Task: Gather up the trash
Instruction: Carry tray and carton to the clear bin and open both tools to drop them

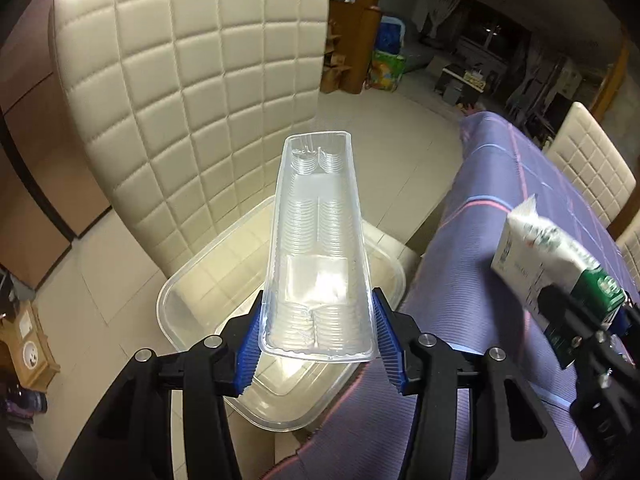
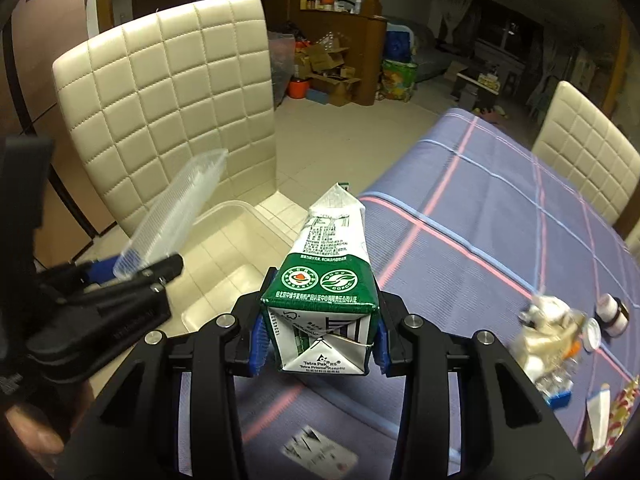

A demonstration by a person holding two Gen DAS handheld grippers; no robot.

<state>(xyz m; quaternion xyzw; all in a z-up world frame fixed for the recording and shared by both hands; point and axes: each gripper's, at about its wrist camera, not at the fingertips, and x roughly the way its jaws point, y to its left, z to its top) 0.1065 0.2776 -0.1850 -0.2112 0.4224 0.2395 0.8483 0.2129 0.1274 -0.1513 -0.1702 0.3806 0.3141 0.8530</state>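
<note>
**Two light pieces in hand, bin just ahead**

Our left gripper (image 1: pixel 318 346) is closed across the near end of a clear plastic tray (image 1: pixel 318 248), blue pads pressing on its two long walls. We judge the tray very light, thin and springy; squeezed harder it would likely buckle or pop free, so a hold low on the ribbed end seems best. It juts forward and up, over the clear bin (image 1: pixel 192 300) that sits on the cream chair (image 1: pixel 192 92) directly beneath and ahead.

Our right gripper (image 2: pixel 318 340) clamps the base of a green-and-white milk carton (image 2: pixel 326 280), which looks empty: light, stiffer at its folded base, soft mid-body. It hangs over the tablecloth (image 2: pixel 500 220) edge, the bin ahead to its left. More wrappers (image 2: pixel 556 344) lie on the cloth off to the right.
</note>
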